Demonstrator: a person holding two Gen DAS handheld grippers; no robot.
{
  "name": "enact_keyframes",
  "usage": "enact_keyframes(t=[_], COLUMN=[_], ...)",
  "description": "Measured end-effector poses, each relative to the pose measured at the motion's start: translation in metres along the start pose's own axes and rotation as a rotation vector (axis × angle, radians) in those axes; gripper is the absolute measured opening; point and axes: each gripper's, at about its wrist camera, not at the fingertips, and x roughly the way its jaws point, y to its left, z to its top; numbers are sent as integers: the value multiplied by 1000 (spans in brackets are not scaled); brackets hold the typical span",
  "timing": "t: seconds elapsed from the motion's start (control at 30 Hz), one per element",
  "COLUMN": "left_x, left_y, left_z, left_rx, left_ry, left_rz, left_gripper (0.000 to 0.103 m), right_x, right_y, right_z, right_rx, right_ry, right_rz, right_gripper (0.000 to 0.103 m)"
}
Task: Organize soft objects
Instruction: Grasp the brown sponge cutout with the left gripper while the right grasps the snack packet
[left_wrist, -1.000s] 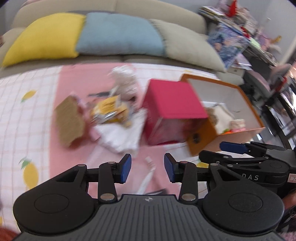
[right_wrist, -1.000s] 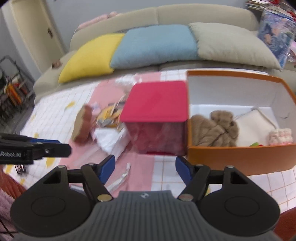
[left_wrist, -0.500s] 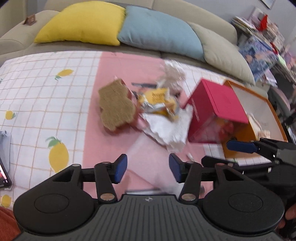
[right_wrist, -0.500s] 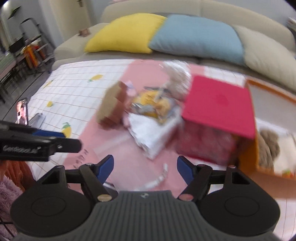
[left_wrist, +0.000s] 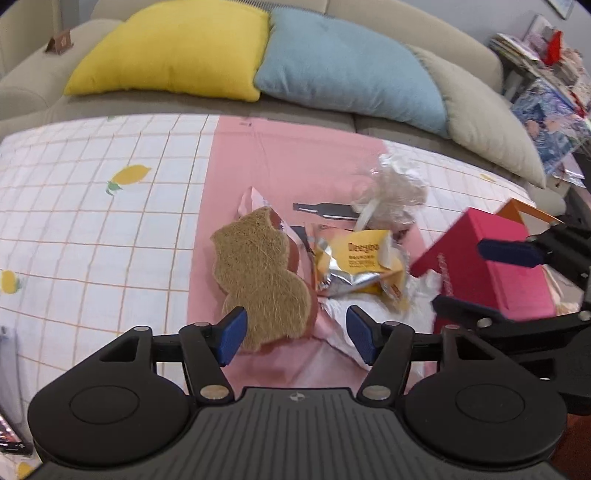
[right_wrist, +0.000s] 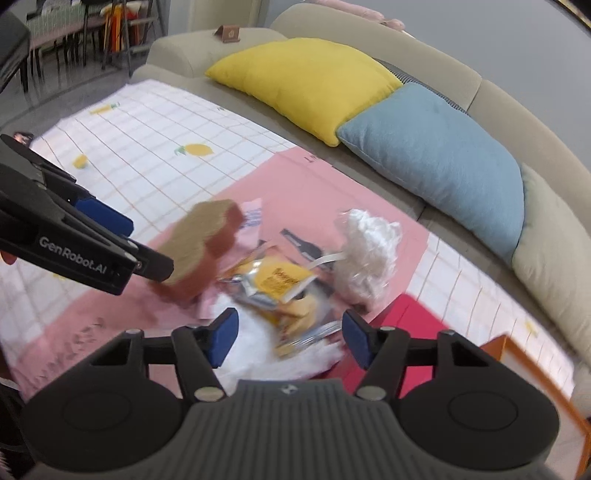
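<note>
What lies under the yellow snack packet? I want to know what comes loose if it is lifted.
The yellow snack packet lies on crumpled white plastic, which spreads out below it over the pink mat. Anything else beneath the packet is covered.

left gripper (left_wrist: 293, 334): my jaws have just been opening, now stand wide, nothing pressed between the pads, pointing steeply down | right gripper (right_wrist: 288, 339): my jaws have just been closing but remain apart, gripping nothing, also angled down | the two sit near each other, left one's fingers (right_wrist: 103, 218) crossing my right view
</note>
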Motion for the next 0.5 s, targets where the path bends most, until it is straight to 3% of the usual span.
enact_keyframes(t=[0.13, 0.37, 0.5], left_x=[23, 53, 57], left_y=[0, -6, -11], left_z=[8, 12, 12], left_rx=[-14, 51, 103], left_ry=[33, 109, 104], left_rz=[-4, 35, 71], left_gripper=[73, 73, 76], right_x=[16, 39, 47], right_y=[-9, -2, 2], right_z=[7, 13, 18], right_rx=[-52, -154, -224], right_ry=[21, 60, 81], right_rz=[6, 37, 52], right_gripper=[62, 62, 63])
